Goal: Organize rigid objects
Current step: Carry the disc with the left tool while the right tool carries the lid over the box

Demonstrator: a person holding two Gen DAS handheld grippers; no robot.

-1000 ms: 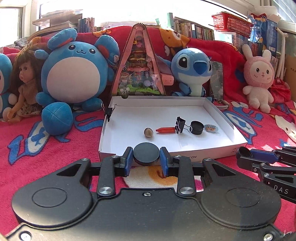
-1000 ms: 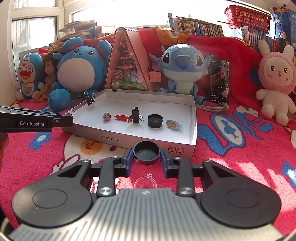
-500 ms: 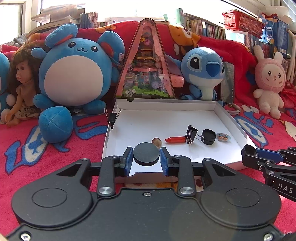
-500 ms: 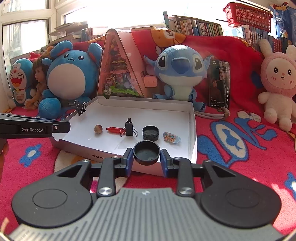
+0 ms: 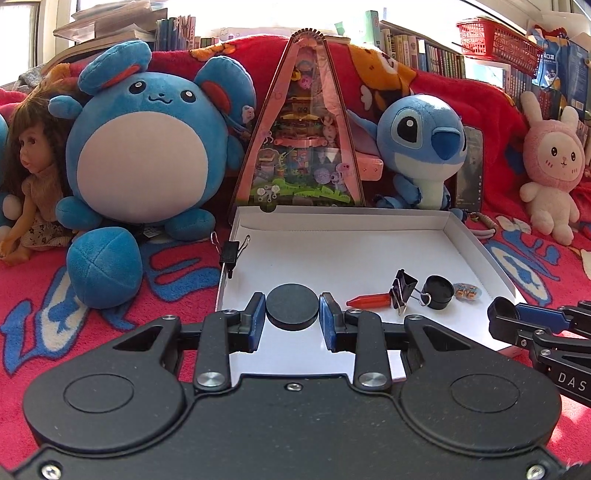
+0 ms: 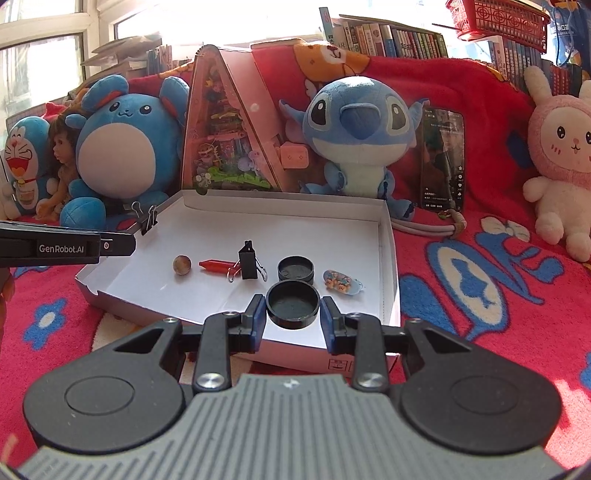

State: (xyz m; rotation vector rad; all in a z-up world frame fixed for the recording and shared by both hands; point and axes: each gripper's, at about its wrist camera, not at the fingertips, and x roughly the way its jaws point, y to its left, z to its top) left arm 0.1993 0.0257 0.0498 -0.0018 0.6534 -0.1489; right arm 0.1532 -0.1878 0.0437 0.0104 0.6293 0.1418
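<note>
Right wrist: hand-held gripper [image 6: 293,318] clamps black cap [image 6: 293,305].

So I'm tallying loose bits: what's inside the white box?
Inside the box: ball, red cone, binder clip, black cap, a small charm. The grippers hide part of the near floor.

Bright daylight through windows [image 6: 40,55] at the back, glare washing out the panes. Below the sill, a long row of books [image 6: 391,35], with a red basket [image 6: 495,18] on top at the right. Over the whole foreground, a red blanket [image 6: 480,280] with blue and white cartoon prints, rising at the rear over what may be a sofa back. Strong sun patches on the blanket at right.
</note>
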